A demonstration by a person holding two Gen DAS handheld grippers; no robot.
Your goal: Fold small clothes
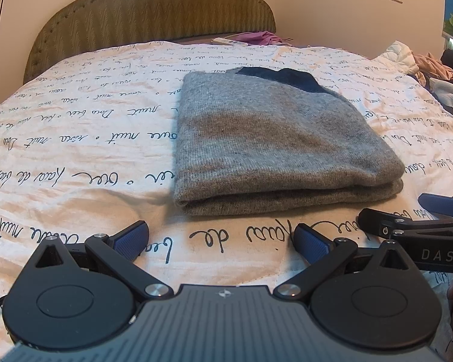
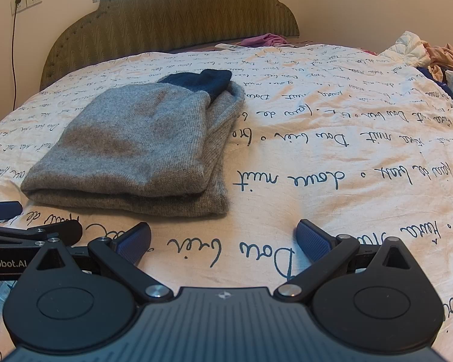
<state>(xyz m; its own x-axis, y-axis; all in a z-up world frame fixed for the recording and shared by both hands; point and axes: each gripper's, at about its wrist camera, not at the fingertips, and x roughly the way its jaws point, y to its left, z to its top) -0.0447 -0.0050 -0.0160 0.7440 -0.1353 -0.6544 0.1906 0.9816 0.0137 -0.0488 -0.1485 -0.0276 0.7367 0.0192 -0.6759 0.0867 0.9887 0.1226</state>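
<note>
A grey knit sweater [image 1: 274, 138] with a dark blue collar lies folded into a neat rectangle on the bed; it also shows in the right wrist view [image 2: 136, 141], to the left. My left gripper [image 1: 222, 241] is open and empty, hovering just in front of the sweater's near edge. My right gripper [image 2: 223, 241] is open and empty, to the right of the sweater over bare quilt. The right gripper's fingers [image 1: 407, 220] show at the right edge of the left wrist view. The left gripper's fingers [image 2: 30, 232] show at the left edge of the right wrist view.
The bed is covered by a cream quilt [image 1: 75, 138] printed with dark script. An olive padded headboard [image 1: 154, 9] stands behind. A pile of loose clothes [image 2: 432, 60] lies at the far right. A purple garment [image 1: 259, 37] and a remote lie near the headboard.
</note>
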